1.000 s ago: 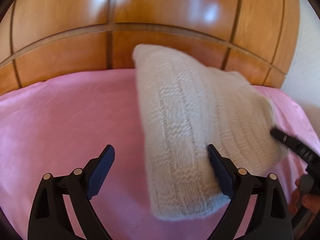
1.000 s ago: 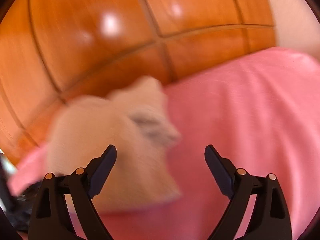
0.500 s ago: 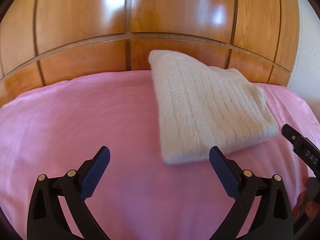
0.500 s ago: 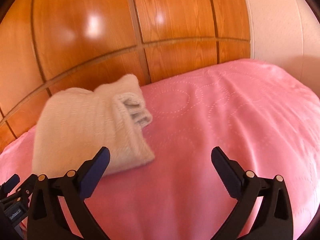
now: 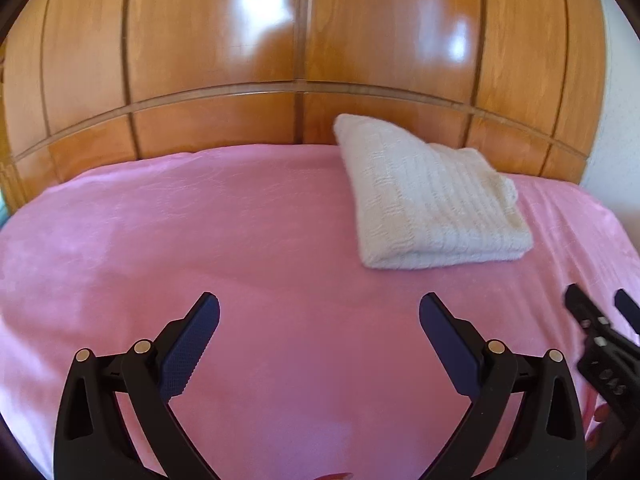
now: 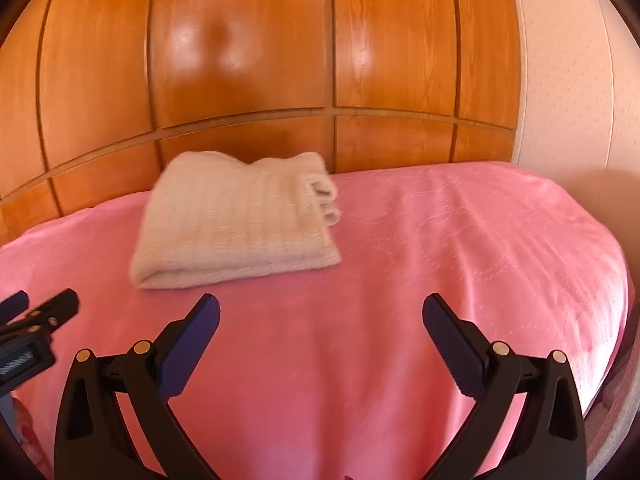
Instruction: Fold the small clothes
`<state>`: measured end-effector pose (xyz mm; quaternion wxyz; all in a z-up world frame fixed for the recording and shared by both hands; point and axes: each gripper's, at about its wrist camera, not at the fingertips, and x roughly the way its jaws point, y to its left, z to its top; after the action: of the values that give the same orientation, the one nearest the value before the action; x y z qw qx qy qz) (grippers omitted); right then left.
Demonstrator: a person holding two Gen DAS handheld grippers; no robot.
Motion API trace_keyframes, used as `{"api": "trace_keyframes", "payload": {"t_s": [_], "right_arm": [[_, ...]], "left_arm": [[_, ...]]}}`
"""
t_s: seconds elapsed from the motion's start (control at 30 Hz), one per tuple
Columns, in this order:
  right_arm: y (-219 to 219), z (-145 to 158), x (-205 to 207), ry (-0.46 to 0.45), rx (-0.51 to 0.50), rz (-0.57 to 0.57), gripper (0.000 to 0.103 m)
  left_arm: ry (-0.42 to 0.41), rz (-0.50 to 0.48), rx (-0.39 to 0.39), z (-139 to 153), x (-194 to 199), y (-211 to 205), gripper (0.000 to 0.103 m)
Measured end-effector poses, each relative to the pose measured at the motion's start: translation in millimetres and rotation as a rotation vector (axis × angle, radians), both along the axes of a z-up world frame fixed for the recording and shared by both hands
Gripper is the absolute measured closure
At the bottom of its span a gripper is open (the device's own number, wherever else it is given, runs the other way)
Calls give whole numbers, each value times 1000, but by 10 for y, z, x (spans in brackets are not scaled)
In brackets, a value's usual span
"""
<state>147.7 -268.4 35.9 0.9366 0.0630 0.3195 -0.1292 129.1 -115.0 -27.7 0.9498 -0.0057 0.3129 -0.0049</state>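
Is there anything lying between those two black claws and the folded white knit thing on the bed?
Nothing visible. Only bare pink bedspread lies between the open left gripper and the folded knit garment, and likewise ahead of the open right gripper. Both grippers are empty and clear of the garment, which rests near the wooden headboard.

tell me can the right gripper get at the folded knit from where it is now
Probably yes: the right gripper is open and empty, and only bare pink bedspread lies between it and the folded knit ahead to its left.
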Motion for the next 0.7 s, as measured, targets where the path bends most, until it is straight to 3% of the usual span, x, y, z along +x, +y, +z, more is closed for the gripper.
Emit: {"api": "trace_keyframes", "payload": {"t_s": [0.2,0.43,0.7], "right_arm": [[118,130,-208,-27,-1,33,2],[187,221,-276,-54,-33,34,2],[198,222,-274,-48,-32,44,2]], "left_arm": [[-56,-22,-15,102,-236,47,4],[-86,-10,53,157,-360,-20,4],[-62,-4,40,161,-348,-10,4]]}}
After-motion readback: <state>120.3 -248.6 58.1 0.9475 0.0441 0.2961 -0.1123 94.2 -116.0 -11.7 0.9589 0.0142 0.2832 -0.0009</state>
